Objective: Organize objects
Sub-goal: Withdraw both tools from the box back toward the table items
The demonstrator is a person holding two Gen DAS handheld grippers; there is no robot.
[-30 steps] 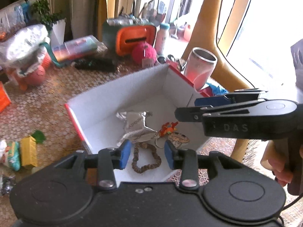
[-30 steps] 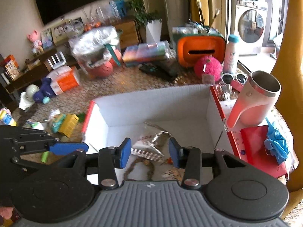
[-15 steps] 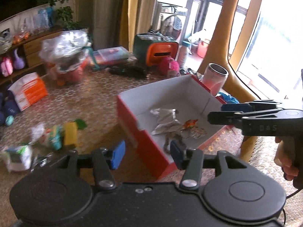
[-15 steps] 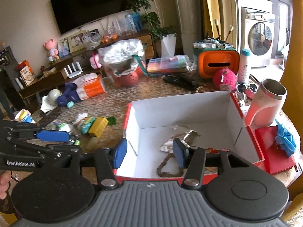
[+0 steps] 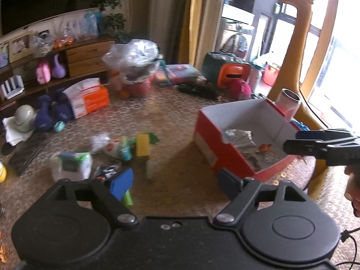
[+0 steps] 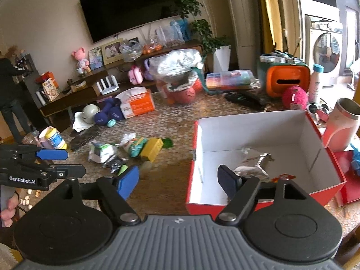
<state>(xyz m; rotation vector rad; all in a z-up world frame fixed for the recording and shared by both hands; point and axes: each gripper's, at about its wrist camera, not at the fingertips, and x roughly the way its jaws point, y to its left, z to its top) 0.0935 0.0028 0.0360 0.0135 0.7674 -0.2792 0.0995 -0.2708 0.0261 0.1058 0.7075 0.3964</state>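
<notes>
A red box with a white inside (image 5: pixel 225 150) (image 6: pixel 198 139) stands on the patterned table. It holds a silver foil packet (image 5: pixel 239 136) (image 6: pixel 254 165) and small trinkets (image 5: pixel 265 147). Left of the box lies a pile of loose items: a yellow block (image 5: pixel 142 145) (image 6: pixel 153 148), a teal packet (image 5: pixel 123 149) and a white-green pack (image 5: pixel 72 164) (image 6: pixel 101 151). My left gripper (image 5: pixel 174 181) is open and empty, above the table between pile and box. My right gripper (image 6: pixel 177 181) is open and empty, at the box's near left corner.
A pink tumbler (image 6: pixel 343 123) stands right of the box. An orange case (image 6: pixel 285 79), a pink ball (image 6: pixel 294 97), a bag-covered basket (image 6: pixel 177 78), an orange tissue pack (image 6: pixel 137 105) and blue dumbbells (image 6: pixel 108 114) sit farther back.
Both grippers have pulled back from above the box and opened wider. The left one has swung left, so the loose pile now shows ahead of it.
</notes>
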